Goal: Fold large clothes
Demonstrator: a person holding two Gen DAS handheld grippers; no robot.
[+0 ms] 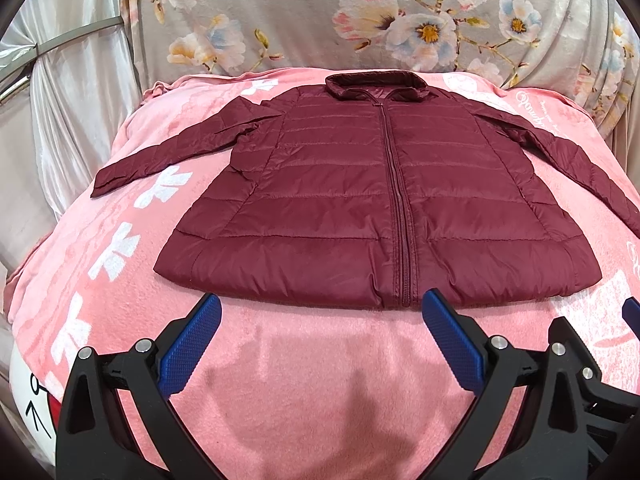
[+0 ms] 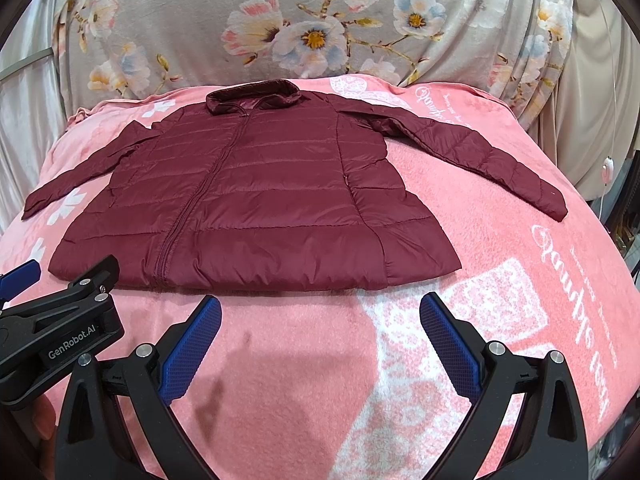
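In your left wrist view, the jacket (image 1: 360, 200) is lying flat and zipped on the pink blanket (image 1: 320, 380), collar (image 1: 374, 82) pointing away from you and both sleeves stretching out to the sides. Your left gripper (image 1: 320, 312) is hovering just short of the hem, its jaws standing spread wide with nothing between them; the blue pads (image 1: 192, 344) are not touching the fabric. A sliver of your right gripper (image 1: 632, 320) is showing at the right edge. Behind the blanket a floral sheet (image 1: 360, 12) is hanging. No containers are showing here.

In your right wrist view, the jacket (image 2: 260, 200) is sitting left of centre, its right sleeve (image 2: 480, 152) reaching out across the blanket (image 2: 300, 360) toward the white lettering (image 2: 580, 312). Your right gripper (image 2: 320, 312) is hanging just in front of the hem, jaws spread and holding nothing. Your left gripper (image 2: 60, 312) is showing at the left, beside the hem's corner; from this angle you cannot tell how its jaws are standing. The floral sheet (image 2: 280, 20) is filling the background.
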